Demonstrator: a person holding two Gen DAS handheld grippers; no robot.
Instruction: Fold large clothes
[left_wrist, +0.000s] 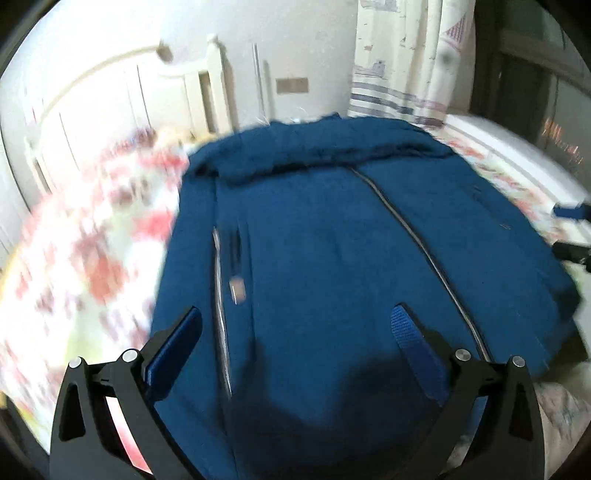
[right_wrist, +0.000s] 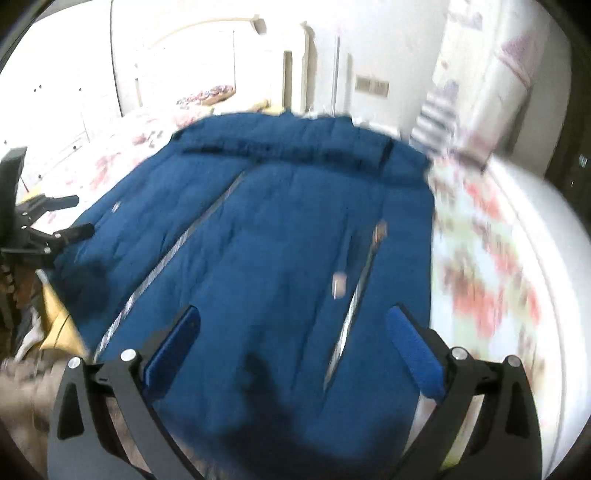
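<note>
- Floral-printed bed (left_wrist: 92, 258) carries everything here; its sheet shows to the left of the garment in the left wrist view and to the right of it in the right wrist view.
- Blue jacket (left_wrist: 332, 240) lies spread flat on that bed, front up, directly ahead of and below both grippers; its long axis runs away from them, with the bunched hood or collar end farthest off.
- Centre zip (right_wrist: 177, 243) runs along that same axis (it slants only because each camera looks in from its own side), so I judge the fold will turn about a line parallel to it.
- Left gripper (left_wrist: 295, 332) hovers over the near hem, spread wide, pinching nothing.
- Right gripper (right_wrist: 291, 332) hovers likewise, spread and empty; it sits nearer the pocket zip (right_wrist: 354, 295), so that side panel looks like its share.
</note>
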